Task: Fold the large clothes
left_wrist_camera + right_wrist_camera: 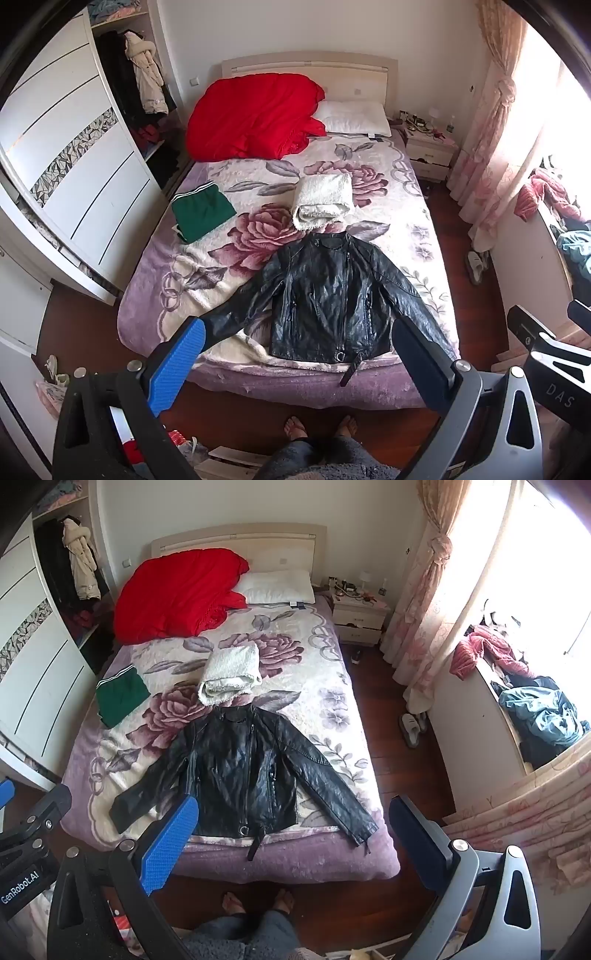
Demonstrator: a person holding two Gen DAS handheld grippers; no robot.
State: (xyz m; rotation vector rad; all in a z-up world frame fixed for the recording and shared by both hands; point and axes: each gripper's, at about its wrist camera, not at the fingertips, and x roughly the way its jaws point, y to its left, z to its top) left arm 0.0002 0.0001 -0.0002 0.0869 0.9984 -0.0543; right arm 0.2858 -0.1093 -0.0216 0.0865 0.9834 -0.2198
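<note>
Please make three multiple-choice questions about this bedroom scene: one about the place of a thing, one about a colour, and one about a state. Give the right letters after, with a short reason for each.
1. Where does the white bundle lie?
A. just beyond the jacket's collar
B. on the floor
C. on the pillow

2. What colour is the folded garment near the wardrobe side of the bed?
A. yellow
B. green
C. blue

3. How is the jacket now?
A. folded in half
B. hanging up
C. spread flat, sleeves out

Answers:
1. A, it sits right above the collar.
2. B, green with a striped band.
3. C, both sleeves lie angled out on the bed; both grippers are open and hold nothing.
</note>
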